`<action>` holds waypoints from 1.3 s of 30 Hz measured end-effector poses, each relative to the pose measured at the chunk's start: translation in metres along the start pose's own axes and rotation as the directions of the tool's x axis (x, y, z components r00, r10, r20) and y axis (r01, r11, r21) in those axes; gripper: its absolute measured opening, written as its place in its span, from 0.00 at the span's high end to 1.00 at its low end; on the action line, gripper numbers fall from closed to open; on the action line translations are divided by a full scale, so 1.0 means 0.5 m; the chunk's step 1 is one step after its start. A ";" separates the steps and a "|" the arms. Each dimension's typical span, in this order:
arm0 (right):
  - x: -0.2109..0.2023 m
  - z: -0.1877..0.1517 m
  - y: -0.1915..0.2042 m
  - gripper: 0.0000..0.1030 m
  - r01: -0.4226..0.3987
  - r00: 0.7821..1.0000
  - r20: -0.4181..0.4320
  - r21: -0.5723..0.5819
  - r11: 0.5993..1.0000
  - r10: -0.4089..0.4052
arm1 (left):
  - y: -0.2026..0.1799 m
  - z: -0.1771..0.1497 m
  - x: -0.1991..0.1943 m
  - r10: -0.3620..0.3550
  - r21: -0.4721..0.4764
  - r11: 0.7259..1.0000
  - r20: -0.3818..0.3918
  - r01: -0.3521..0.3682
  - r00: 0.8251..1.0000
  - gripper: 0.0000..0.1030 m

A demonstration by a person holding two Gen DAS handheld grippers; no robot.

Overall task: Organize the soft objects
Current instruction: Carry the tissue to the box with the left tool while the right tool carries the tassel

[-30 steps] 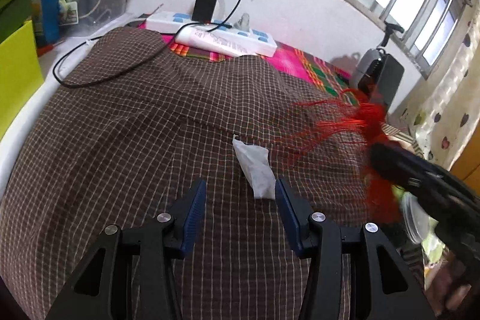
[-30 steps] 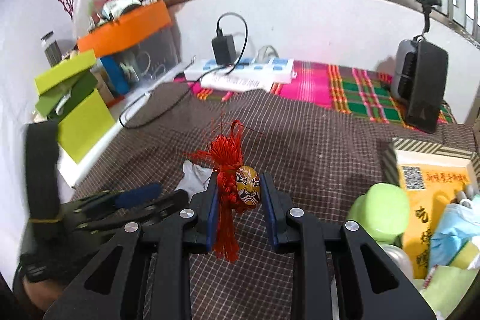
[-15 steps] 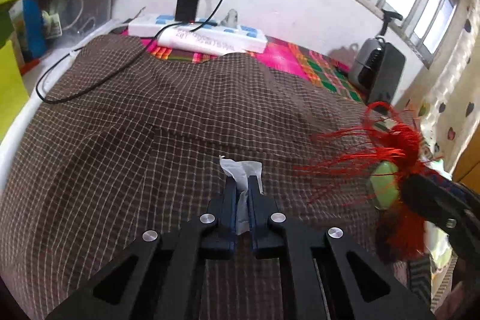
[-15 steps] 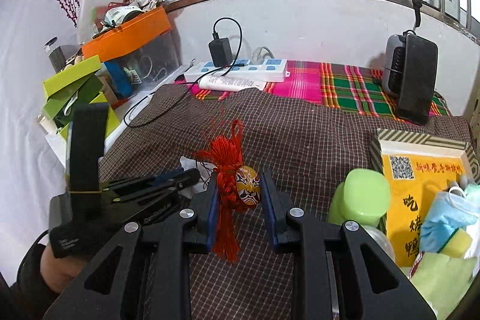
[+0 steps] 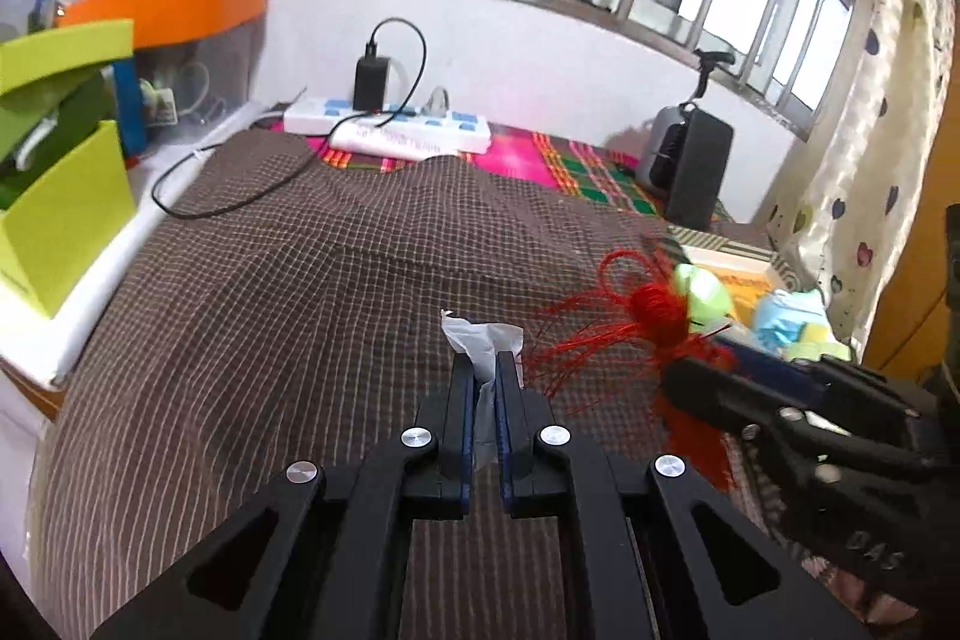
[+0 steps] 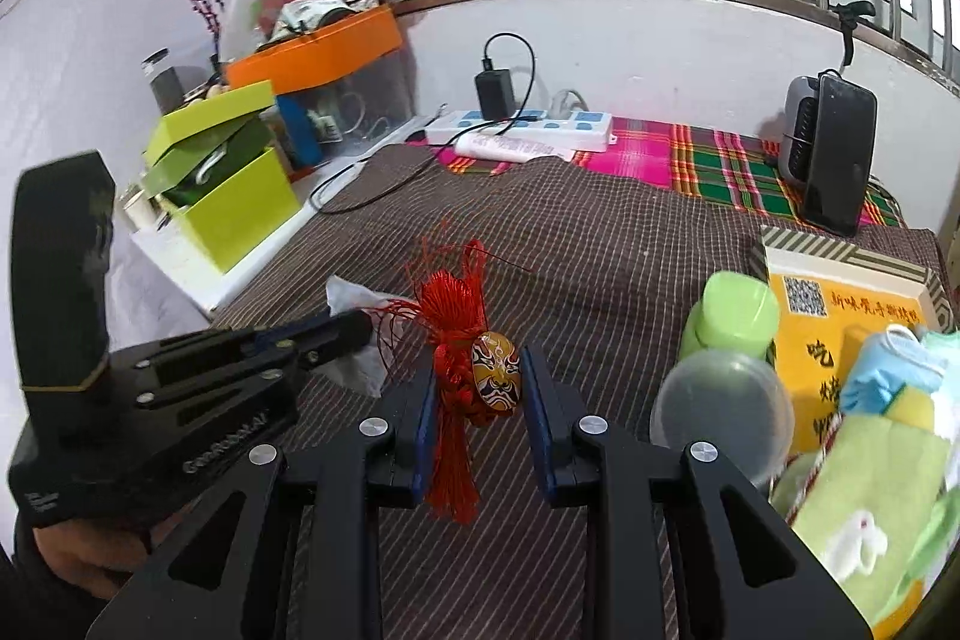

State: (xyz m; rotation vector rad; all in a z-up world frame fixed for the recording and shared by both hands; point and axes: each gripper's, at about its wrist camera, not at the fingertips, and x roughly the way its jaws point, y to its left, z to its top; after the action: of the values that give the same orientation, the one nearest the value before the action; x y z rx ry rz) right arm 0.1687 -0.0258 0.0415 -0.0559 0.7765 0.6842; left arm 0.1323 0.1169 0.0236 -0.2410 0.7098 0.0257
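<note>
My left gripper [image 5: 486,370] is shut on a white crumpled tissue [image 5: 480,337] and holds it above the brown checked cloth [image 5: 270,280]. My right gripper [image 6: 480,382] is shut on a red tassel ornament [image 6: 453,316] with a painted opera-mask charm [image 6: 495,379]. In the left wrist view the tassel [image 5: 654,307] and right gripper sit to the right of the tissue. In the right wrist view the left gripper [image 6: 354,325] is at the left, with the tissue [image 6: 354,298] in its tips.
A box [image 6: 840,292] at the right holds a green bottle [image 6: 732,316], a face mask [image 6: 888,364] and a green towel [image 6: 864,496]. A power strip [image 5: 384,124] with cable, a black speaker [image 5: 690,166] and lime boxes [image 5: 54,196] line the back and left.
My left gripper closed on the tissue and lifted it off the cloth. My right gripper stayed shut on the tassel and both grippers rose and tilted up.
</note>
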 end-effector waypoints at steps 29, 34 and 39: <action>-0.220 -0.112 -0.047 0.74 0.032 0.994 0.103 0.021 0.999 -0.034 | -0.193 -0.090 -0.171 -0.087 0.125 0.989 0.075 0.077 0.993 0.94; -0.250 -0.126 -0.087 0.74 0.070 0.990 0.116 0.061 0.996 -0.077 | -0.242 -0.089 -0.168 -0.138 0.164 0.979 0.072 0.125 0.988 0.94; -0.275 -0.139 -0.133 0.74 0.111 0.984 0.124 0.106 0.988 -0.124 | -0.291 -0.087 -0.159 -0.187 0.197 0.965 0.059 0.172 0.981 0.94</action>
State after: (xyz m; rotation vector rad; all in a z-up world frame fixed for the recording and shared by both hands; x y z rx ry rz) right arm 0.0942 -0.1733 0.0693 0.0322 0.6744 0.5309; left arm 0.0595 -0.0295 0.0739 -0.1184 0.6063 -0.2051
